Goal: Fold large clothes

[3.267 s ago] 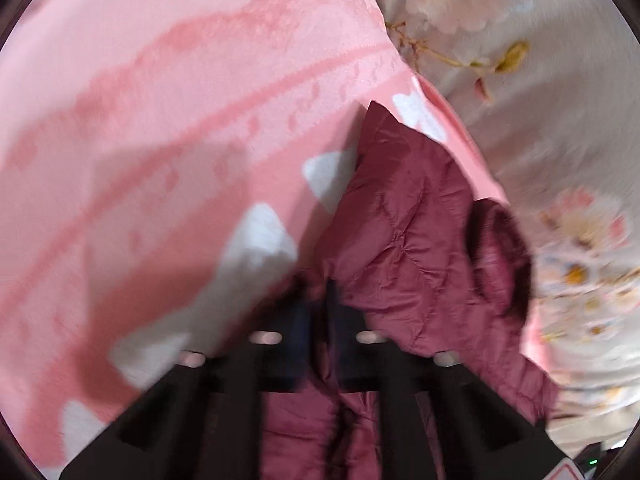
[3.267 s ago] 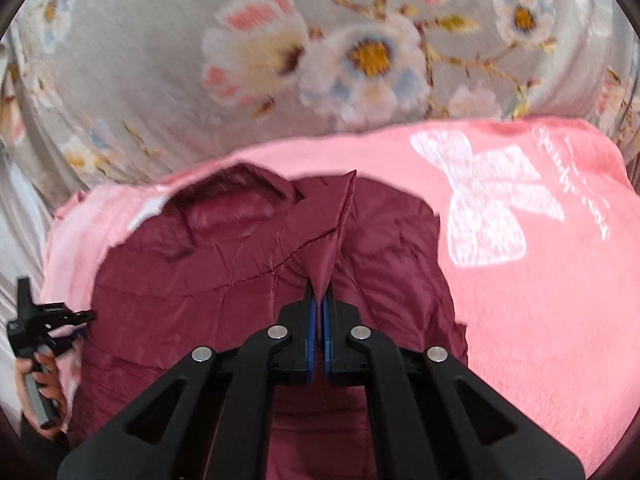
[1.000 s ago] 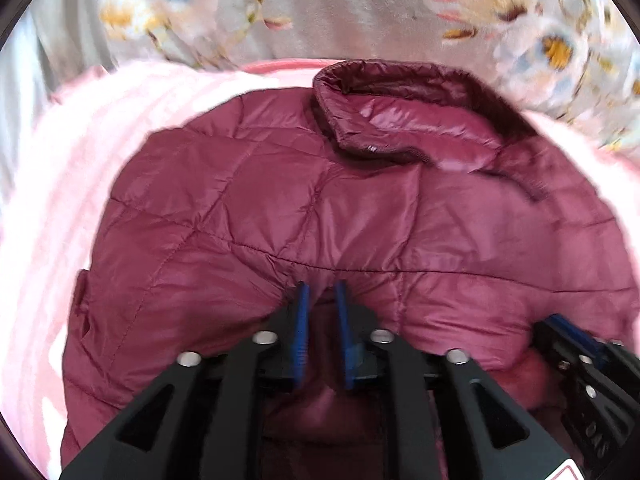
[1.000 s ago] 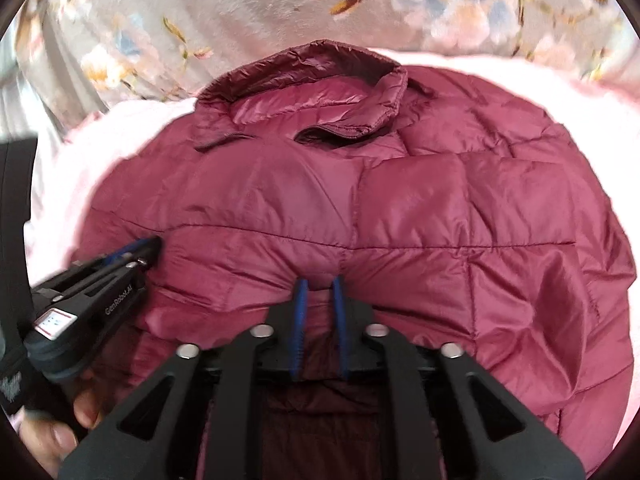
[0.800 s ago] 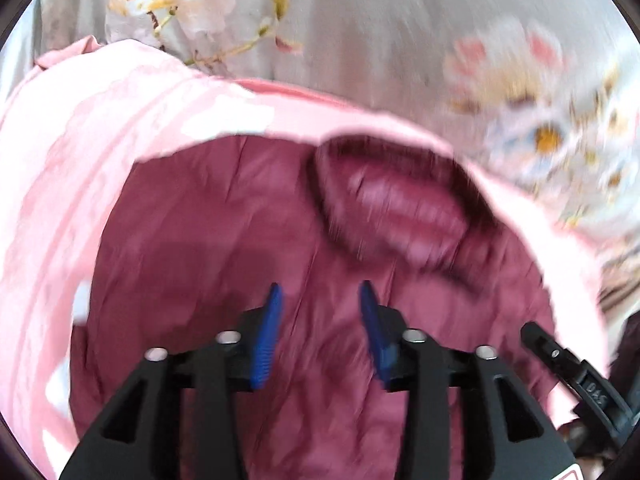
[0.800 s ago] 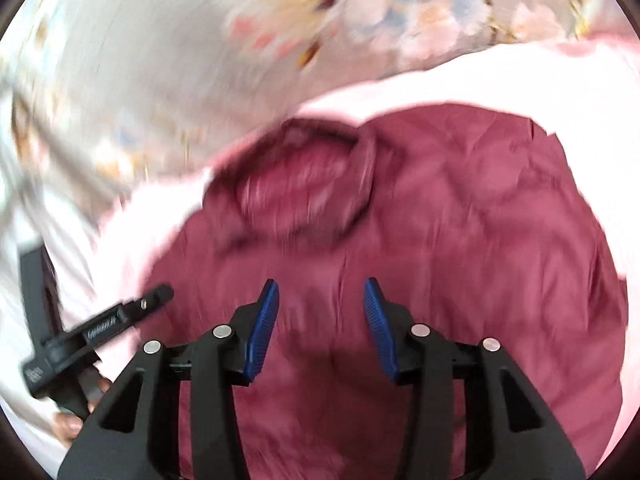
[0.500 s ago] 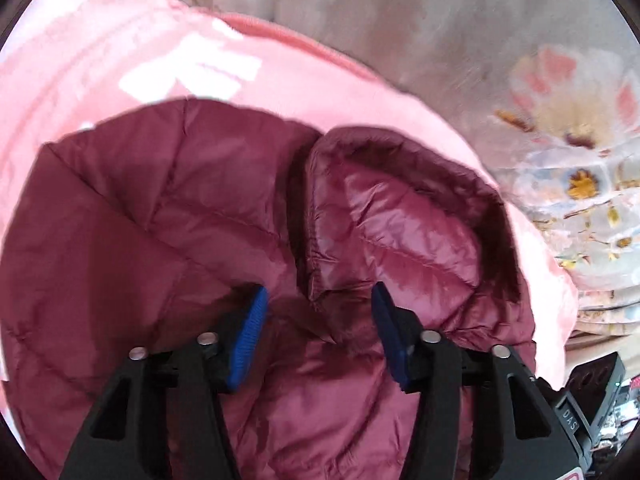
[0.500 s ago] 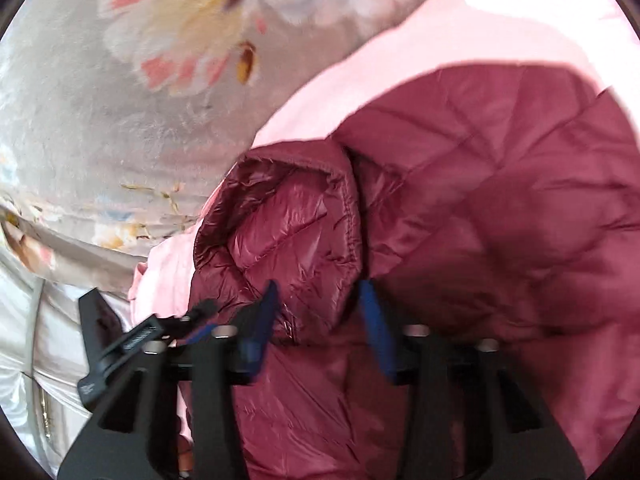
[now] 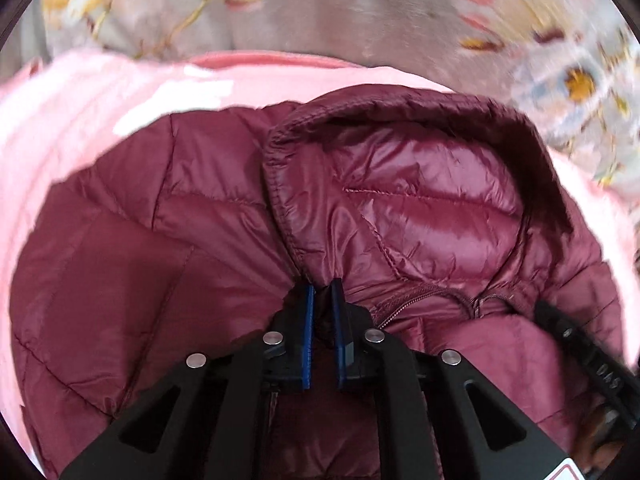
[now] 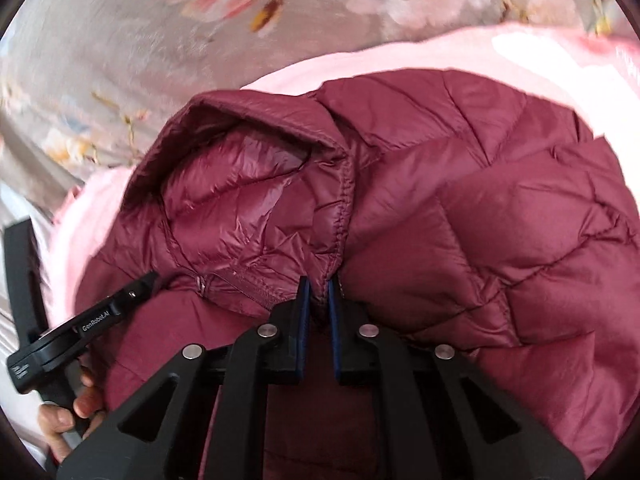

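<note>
Maroon puffer jacket (image 9: 120,280) on pink blanket (image 9: 60,120) | left gripper (image 9: 321,292) pinching its collar | right gripper (image 10: 315,286) pinching collar too

- Pink blanket (image 9: 100,92) with white markings, spread flat, its edge toward the far side.
- Grey floral fabric (image 10: 100,40) beyond it, blurred.
</note>
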Tool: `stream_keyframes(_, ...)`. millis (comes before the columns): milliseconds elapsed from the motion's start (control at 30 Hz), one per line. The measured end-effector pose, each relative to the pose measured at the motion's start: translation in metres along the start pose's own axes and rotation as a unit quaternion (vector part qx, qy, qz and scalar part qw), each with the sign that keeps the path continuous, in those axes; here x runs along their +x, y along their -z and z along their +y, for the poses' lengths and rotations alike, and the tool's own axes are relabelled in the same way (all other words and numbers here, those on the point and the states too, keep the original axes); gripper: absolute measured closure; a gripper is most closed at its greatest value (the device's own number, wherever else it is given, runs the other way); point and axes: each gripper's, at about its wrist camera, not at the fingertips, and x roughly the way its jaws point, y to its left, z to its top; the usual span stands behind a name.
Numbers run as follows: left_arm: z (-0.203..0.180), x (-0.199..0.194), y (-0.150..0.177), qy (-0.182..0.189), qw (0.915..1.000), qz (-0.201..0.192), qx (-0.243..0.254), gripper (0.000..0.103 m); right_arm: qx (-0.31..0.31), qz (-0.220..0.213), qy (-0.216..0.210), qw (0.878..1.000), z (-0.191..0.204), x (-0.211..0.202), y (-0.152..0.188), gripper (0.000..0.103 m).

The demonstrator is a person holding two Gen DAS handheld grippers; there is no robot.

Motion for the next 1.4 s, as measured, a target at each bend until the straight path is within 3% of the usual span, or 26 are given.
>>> stream_keyframes(133, -0.008, -0.001, 0.003, -0.036, 0.9989, -0.017, 0.024, 0.089, -0.021, 0.000, 0.014, 1.000, 0.003, 0.002, -0.005, 0.095)
stream_keyframes(267, 0.001, -0.022, 0.001, -0.034, 0.9990, -0.012, 0.026, 0.088, 0.015, 0.031, -0.013, 0.999, -0.010, -0.017, -0.014, 0.090)
stream_keyframes(333, 0.007, -0.043, -0.010, -0.021, 0.9993, -0.019, 0.025, 0.088, 0.014, 0.007, -0.024, 1.000, -0.012, -0.039, -0.032, 0.089)
stream_keyframes(533, 0.008, -0.067, -0.103, -0.031, 0.9962, -0.079, -0.021, 0.087, 0.045, -0.058, -0.031, 0.997, -0.003, -0.037, -0.119, 0.089)
stream_keyframes(600, 0.007, -0.053, -0.133, -0.021, 0.9964, -0.065, -0.050, 0.087, 0.062, -0.059, -0.026, 0.996, -0.002, -0.020, -0.137, 0.089)
stream_keyframes(700, 0.012, -0.012, -0.155, -0.001, 0.9961, -0.012, -0.087, 0.087, 0.059, -0.040, -0.011, 0.997, 0.005, 0.011, -0.149, 0.089)
stream_keyframes(800, 0.016, 0.022, -0.142, 0.011, 0.9941, 0.041, -0.100, 0.088, 0.032, 0.005, -0.004, 0.999, 0.010, 0.038, -0.136, 0.089)
stream_keyframes(867, 0.013, 0.027, -0.124, 0.017, 0.9946, 0.053, -0.088, 0.088, -0.007, 0.005, 0.007, 1.000, 0.016, 0.037, -0.119, 0.089)
stream_keyframes(1067, 0.011, 0.029, -0.080, -0.003, 0.9987, 0.036, -0.037, 0.088, -0.058, -0.001, 0.030, 0.998, 0.014, 0.035, -0.083, 0.093)
stream_keyframes(1200, 0.005, 0.034, -0.063, -0.024, 0.9996, 0.008, -0.010, 0.087, -0.066, -0.012, 0.032, 0.997, 0.010, 0.043, -0.079, 0.094)
stream_keyframes(1400, -0.006, 0.043, -0.052, -0.069, 0.9967, -0.033, 0.029, 0.088, -0.103, -0.035, 0.068, 0.992, 0.021, 0.045, -0.070, 0.093)
